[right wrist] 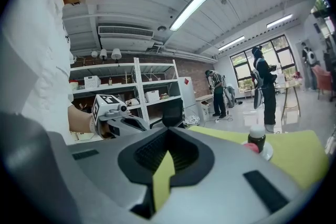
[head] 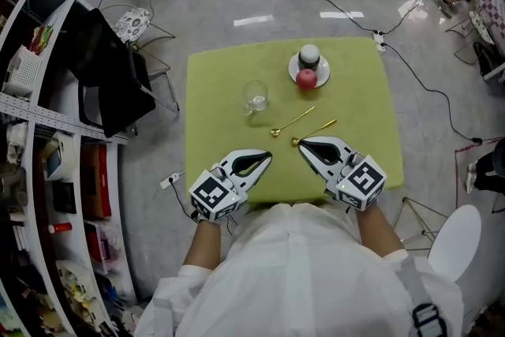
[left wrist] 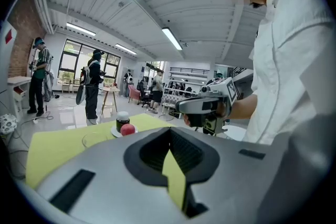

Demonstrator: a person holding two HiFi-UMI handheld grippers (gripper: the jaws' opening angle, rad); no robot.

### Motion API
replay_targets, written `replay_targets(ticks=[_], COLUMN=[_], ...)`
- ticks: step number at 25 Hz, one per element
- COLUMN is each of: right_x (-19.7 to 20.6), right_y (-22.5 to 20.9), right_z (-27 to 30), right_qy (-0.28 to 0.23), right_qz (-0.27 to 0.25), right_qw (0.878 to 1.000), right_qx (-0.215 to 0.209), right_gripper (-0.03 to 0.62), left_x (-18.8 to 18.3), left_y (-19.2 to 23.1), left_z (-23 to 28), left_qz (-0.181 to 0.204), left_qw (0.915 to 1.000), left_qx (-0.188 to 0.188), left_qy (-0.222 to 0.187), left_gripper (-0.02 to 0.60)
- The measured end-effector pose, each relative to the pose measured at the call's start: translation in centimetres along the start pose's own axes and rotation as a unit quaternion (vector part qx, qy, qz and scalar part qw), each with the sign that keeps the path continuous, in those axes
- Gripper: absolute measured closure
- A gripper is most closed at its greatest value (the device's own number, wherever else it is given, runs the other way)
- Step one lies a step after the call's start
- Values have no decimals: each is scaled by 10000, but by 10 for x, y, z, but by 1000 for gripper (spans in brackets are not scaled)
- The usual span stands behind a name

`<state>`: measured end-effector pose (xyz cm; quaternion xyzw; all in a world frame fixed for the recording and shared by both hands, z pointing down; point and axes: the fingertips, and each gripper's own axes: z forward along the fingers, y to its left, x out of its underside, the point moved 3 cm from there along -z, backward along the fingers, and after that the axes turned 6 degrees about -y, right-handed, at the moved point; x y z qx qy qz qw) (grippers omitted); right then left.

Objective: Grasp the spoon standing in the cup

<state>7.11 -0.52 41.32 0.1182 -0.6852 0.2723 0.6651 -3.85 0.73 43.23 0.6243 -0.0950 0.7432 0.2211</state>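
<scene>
Oddly, finding no spoon standing in the cup [head: 255, 97] ahead of the left gripper [head: 268, 158]; seeing the nearer spoon [head: 316, 130] and farther spoon [head: 292, 122] lying flat just ahead of the right gripper [head: 301, 142]. Holding both clenched on nothing (jaws together), so risking shoving a flat spoon away instead of pinching it.

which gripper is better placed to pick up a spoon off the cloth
Right. The right gripper has its tips almost at the bowl of the nearer spoon; the left gripper sits farther off. The cup holds nothing.
</scene>
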Motion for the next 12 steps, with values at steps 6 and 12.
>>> replay_targets(ticks=[6, 12], right_x=[6, 6], right_y=[-2, -7], right_z=[1, -2], right_qy=[46, 166], right_qz=[61, -46], right_qw=[10000, 9998], right_qx=[-2, -35], right_gripper=[591, 591], left_x=[2, 1], left_y=[0, 1], left_z=[1, 5], left_qz=[-13, -42], left_qw=[9999, 10000], left_qx=[25, -52], left_qy=[97, 10], left_gripper=[577, 577])
